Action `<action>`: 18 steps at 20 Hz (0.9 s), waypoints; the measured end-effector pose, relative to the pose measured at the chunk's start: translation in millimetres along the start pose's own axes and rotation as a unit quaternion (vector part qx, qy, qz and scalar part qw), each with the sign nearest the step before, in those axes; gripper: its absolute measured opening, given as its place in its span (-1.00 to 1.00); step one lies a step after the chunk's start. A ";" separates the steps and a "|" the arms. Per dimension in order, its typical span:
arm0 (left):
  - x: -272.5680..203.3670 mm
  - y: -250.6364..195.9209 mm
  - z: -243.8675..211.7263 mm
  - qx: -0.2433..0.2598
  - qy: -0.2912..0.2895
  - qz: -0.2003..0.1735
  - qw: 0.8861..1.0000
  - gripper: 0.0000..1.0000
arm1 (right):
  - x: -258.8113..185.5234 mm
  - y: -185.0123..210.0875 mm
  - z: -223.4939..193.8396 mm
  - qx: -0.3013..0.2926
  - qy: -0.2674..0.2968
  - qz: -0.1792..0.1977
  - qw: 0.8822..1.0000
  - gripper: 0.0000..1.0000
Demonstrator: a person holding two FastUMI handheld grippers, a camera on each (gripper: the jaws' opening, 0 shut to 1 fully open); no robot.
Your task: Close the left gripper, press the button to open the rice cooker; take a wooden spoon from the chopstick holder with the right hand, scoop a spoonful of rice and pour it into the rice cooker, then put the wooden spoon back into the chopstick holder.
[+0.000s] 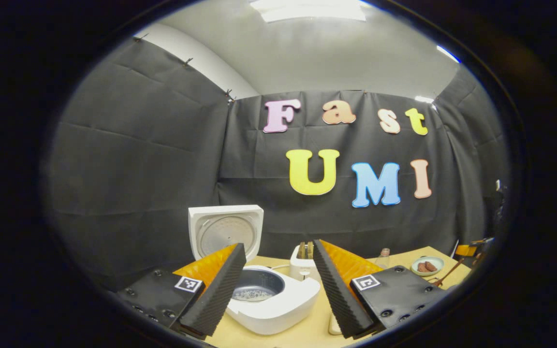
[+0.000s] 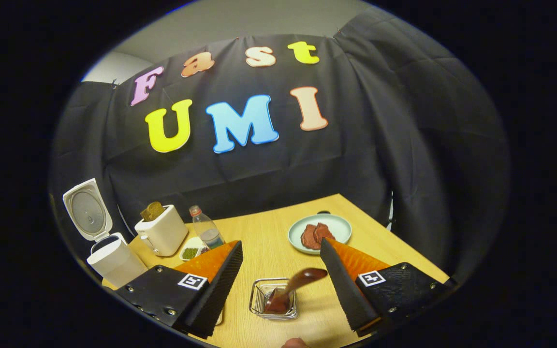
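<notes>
- White rice cooker [image 1: 271, 299] on the tabletop [image 2: 269, 237], lid [image 1: 225, 232] raised upright, rice grains in its dark inner pot [image 1: 257, 286]
- Brown wooden spoon [image 2: 290, 290] leaning, bowl uppermost, in the wire chopstick holder [image 2: 273, 298]

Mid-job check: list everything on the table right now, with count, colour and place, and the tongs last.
Rice cooker: one, white, lid up, rice in the pot, table's left end.
Toaster: one, cream, bread slices in it, right of the cooker.
Bottle: one, clear with reddish cap, right of the toaster.
Small dish: one, white, green contents, in front of the bottle.
Plate: one, pale green, reddish-brown pieces on it, far right.
Chopstick holder: one, wire, near edge.
Wooden spoon: one, dark brown, standing in the holder.
Table: one, light wood.
Left tongs: open, above the cooker.
Right tongs: open, above the holder.
</notes>
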State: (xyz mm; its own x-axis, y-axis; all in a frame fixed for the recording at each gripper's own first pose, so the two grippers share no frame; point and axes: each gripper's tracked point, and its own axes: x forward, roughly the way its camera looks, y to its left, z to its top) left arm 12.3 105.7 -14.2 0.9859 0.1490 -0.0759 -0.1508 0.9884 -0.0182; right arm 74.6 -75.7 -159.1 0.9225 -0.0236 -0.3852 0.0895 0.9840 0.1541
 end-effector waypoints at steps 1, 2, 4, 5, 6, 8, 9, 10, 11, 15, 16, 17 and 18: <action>6.3 3.6 1.2 0.001 -0.001 0.001 1.000 0.93 | -6.7 3.2 12.6 -0.010 -0.014 0.002 1.000 0.95; 13.1 6.2 3.5 0.002 -0.004 0.001 1.000 0.94 | -13.3 7.3 25.3 -0.020 -0.026 0.003 0.999 0.95; 31.1 12.9 6.6 0.001 -0.005 0.005 1.000 0.94 | -28.3 16.7 47.9 -0.034 -0.050 0.008 0.998 0.95; 39.9 18.2 8.9 0.002 -0.006 0.010 1.000 0.93 | -35.1 20.3 56.9 -0.039 -0.061 0.008 0.997 0.95; 50.0 24.5 12.3 0.005 -0.007 0.016 1.000 0.94 | -41.5 23.7 64.6 -0.044 -0.071 0.008 0.996 0.95; 70.4 36.7 17.4 0.010 -0.007 0.030 0.999 0.94 | -51.3 30.8 76.8 -0.051 -0.091 0.009 0.995 0.95; 78.8 42.8 21.4 0.012 -0.007 0.037 0.999 0.94 | -53.8 32.7 79.7 -0.052 -0.096 0.007 0.994 0.96; 89.4 50.3 25.5 0.012 -0.009 0.043 0.999 0.99 | -56.5 33.4 81.2 -0.052 -0.099 0.004 0.994 0.96; 100.1 57.1 26.0 0.011 -0.010 0.048 0.999 0.94 | -58.9 34.0 79.5 -0.051 -0.099 0.001 0.994 0.96; 150.4 87.9 45.4 0.016 -0.018 0.074 0.997 0.94 | -68.7 30.1 74.2 -0.048 -0.099 -0.018 0.994 0.95; 162.7 93.8 50.6 0.017 -0.019 0.079 0.997 0.94 | -70.5 30.0 71.2 -0.045 -0.097 -0.022 0.994 0.95; 174.4 99.2 56.3 0.021 -0.022 0.084 0.996 0.99 | -71.7 29.8 69.9 -0.040 -0.096 -0.027 0.994 0.96; 185.2 106.0 60.8 0.027 -0.024 0.089 0.995 0.94 | -73.3 29.4 68.2 -0.037 -0.096 -0.031 0.994 0.96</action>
State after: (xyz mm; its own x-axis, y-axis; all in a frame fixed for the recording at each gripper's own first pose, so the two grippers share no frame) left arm 183.3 239.9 30.4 0.9464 0.3220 -0.0250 -0.3208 0.9461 0.0441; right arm 35.2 -57.1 -64.3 0.9715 -0.1104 -0.2097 0.1268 0.9897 0.0662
